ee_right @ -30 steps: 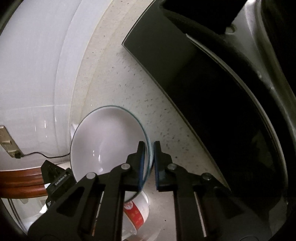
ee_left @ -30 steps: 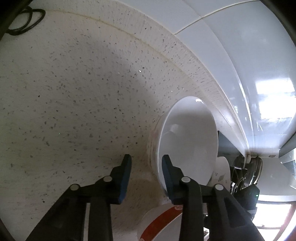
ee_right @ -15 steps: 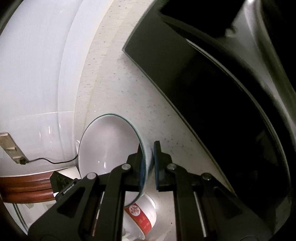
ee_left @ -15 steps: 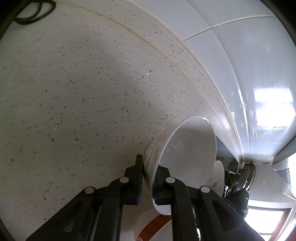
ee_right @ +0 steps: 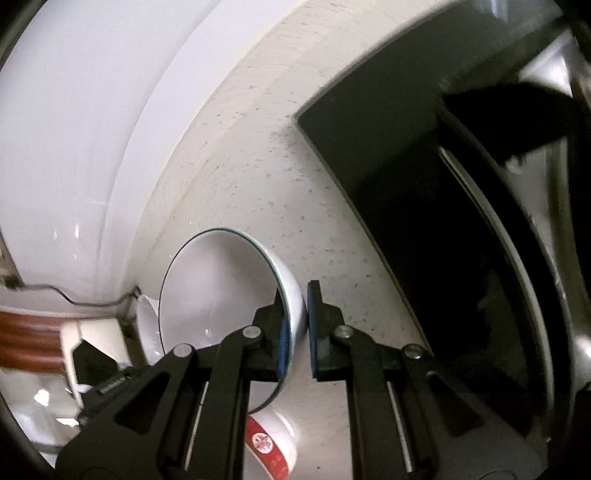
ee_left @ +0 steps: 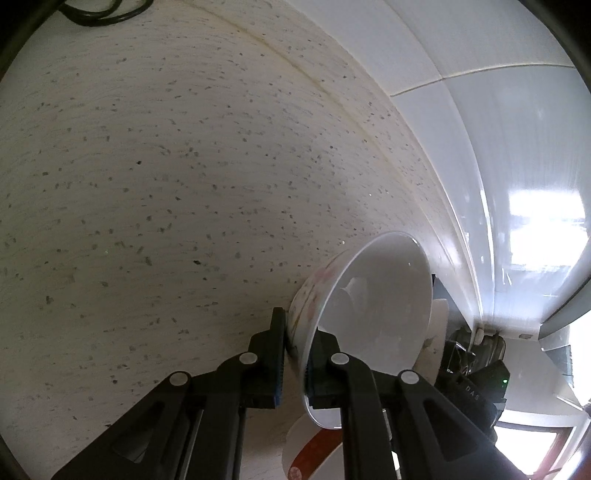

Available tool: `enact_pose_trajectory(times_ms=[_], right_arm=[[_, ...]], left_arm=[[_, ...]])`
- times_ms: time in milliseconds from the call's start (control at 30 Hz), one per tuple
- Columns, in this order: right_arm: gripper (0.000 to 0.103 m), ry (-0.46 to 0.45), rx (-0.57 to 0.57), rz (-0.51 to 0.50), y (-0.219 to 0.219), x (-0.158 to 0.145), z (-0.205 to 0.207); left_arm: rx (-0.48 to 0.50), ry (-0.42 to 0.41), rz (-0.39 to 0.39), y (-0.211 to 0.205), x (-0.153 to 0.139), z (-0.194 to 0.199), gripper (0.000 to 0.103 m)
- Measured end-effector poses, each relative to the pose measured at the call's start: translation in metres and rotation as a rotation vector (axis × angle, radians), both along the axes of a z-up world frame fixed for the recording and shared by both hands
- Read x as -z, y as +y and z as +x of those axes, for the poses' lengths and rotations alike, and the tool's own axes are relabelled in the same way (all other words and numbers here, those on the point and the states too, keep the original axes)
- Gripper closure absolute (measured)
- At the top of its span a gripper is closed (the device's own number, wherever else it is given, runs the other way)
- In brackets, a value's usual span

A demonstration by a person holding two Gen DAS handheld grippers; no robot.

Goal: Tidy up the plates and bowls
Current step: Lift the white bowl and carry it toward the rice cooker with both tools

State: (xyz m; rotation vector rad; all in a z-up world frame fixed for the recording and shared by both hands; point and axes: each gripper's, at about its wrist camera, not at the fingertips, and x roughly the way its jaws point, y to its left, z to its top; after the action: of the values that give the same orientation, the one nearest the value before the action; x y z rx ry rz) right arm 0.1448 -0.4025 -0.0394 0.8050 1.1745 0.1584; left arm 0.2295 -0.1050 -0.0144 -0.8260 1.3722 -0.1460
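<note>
My left gripper (ee_left: 295, 354) is clamped on the rim of a white bowl with a faint pink flower pattern (ee_left: 373, 306); one pad sits on the outside wall, the other inside. The bowl is tipped on edge, its mouth facing right in this view.

My right gripper (ee_right: 295, 325) pinches the rim of a second white bowl with a thin dark edge line (ee_right: 221, 291), also tipped on edge, mouth facing left. One pad is inside the rim, the other against the outer wall.

Below and just behind both grippers stands a white cup with a red band (ee_right: 271, 446), on the speckled tabletop (ee_left: 166, 184). The left view shows the same cup (ee_left: 310, 446) under the flowered bowl's lower edge; I cannot tell whether they touch.

Past the flowered bowl, more white dishes (ee_left: 437, 325) stand close behind it, partly hidden.

Right view, farther out: a dark glass cooktop (ee_right: 406, 192) set into the tabletop, well apart from the bowl. The far right is black and blurred, possibly a pan.

Left view, far: white wall tiles (ee_left: 461, 129) meet the tabletop along a curved seam. A black cable (ee_left: 99, 13) lies at the top left corner.
</note>
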Motion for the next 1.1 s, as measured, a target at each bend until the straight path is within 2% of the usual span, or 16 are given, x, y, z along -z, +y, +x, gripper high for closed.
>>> enact_pose_trajectory(times_ms=[267,533,667,733,833,933,1100], right_arm=[[0.090,-0.040,-0.084,-0.165,0.032,-0.019,0.005],[0.087,-0.058,-0.097,-0.208,0.046,-0.030,0.009],[0.087,-0.091,-0.093,-0.274,0.046,-0.053,0.001],[0.087,-0.142,-0.094,-0.341,0.055,-0.070,-0.003],[0.087,-0.172,-0.119,-0.375,0.066,-0.085,-0.005],[0.087,-0.205,-0.159,-0.369,0.082,-0.098,-0.005],[0.087,-0.244,-0.312,-0.264,0.130,-0.108,-0.002]], left_arm=[[-0.007,0.005,0.001,0.014,-0.005,-0.016,0.094],[-0.019,0.001,0.001,0.018,-0.008,-0.020,0.094],[-0.030,-0.002,0.000,0.019,-0.008,-0.018,0.094],[-0.033,-0.004,0.001,0.019,-0.009,-0.019,0.094],[-0.034,-0.011,0.000,0.023,-0.012,-0.024,0.094],[-0.045,-0.014,0.002,0.027,-0.014,-0.025,0.094],[-0.052,-0.025,0.010,0.031,-0.020,-0.030,0.094]])
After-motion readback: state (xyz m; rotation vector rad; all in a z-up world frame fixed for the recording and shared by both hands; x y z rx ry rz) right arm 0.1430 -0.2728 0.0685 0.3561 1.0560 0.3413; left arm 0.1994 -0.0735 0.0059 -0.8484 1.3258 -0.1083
